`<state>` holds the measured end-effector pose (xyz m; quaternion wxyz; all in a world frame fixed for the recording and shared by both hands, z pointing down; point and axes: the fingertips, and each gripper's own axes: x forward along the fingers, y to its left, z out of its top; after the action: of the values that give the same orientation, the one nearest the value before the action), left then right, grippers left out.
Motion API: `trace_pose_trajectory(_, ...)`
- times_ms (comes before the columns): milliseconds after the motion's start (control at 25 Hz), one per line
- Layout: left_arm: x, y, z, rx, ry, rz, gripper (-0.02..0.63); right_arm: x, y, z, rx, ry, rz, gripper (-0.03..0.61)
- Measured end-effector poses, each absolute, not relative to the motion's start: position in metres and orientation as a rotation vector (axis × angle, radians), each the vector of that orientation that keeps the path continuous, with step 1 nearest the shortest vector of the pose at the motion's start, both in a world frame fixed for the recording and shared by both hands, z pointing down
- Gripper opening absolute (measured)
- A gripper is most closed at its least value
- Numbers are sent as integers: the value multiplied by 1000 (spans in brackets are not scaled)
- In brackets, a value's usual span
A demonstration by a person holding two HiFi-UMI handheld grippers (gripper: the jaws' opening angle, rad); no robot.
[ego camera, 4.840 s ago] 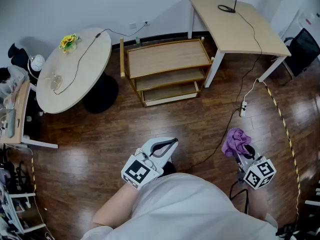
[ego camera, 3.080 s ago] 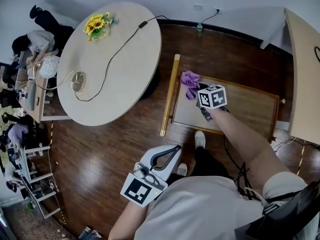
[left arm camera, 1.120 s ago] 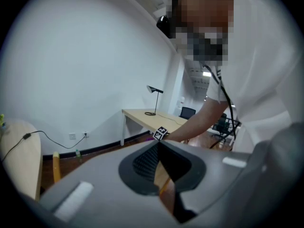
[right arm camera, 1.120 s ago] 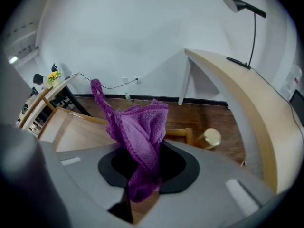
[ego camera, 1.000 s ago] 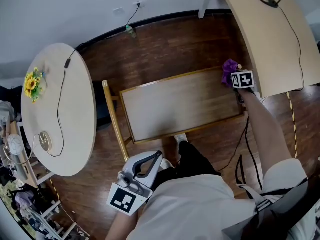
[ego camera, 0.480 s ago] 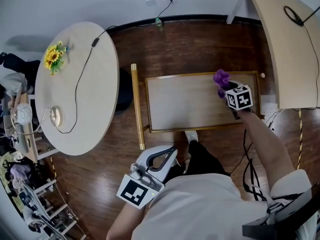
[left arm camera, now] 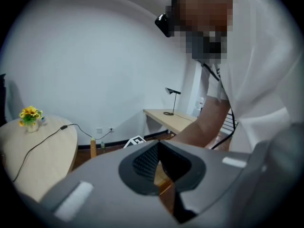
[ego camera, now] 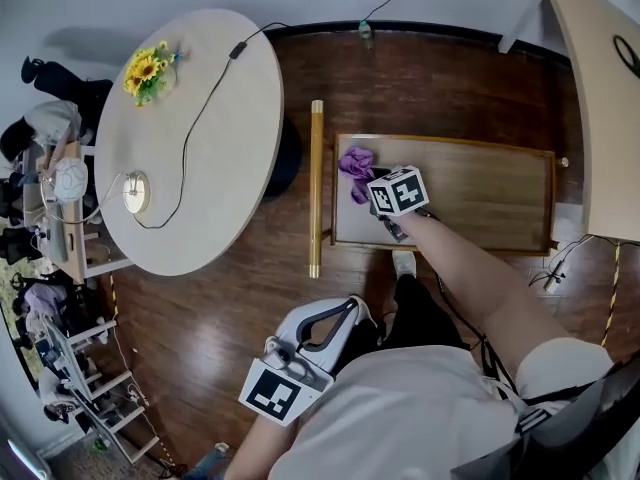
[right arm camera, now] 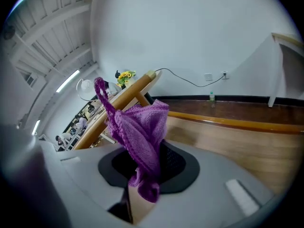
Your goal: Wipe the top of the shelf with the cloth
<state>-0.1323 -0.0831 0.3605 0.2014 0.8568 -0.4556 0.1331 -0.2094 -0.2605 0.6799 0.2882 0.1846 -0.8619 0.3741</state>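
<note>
Since half a second ago, the right gripper (ego camera: 372, 196) is sweeping the cloth (ego camera: 355, 163) across the shelf top (ego camera: 480, 188), from the end away from the shelf's handle rail (ego camera: 316, 188) to the end just beside it. Its jaws are clamping a fold of the purple cloth. The left gripper (ego camera: 340, 313) is idling well short of the shelf, jaws pressed together on nothing. Wiping seems well under way, though strips along the shelf's edges are likely still needing a pass.

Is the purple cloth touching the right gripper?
Touching. The right gripper view shows the jaws of the right gripper shut on the purple cloth, pinching it.
</note>
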Motion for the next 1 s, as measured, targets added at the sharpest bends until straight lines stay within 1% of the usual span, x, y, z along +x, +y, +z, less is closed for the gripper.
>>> trace_pose_trajectory(160, -145, -71, 365, 2345, -1320, 384, 18, -239, -250, 708, 462, -2247, 1000, 100)
trace_pose_trajectory(400, -150, -65, 370, 2332, -1330, 375, 18, -206, -265, 731, 539, -2177, 958, 100)
trace_pose_trajectory(600, -139, -71, 371, 2374, -1269, 361, 18, -153, -279, 734, 615, -2143, 936, 100)
trace_pose_trajectory(1000, -93, -97, 369, 2497, -1086, 346, 18, -11, -306, 739, 817, -2037, 941, 100)
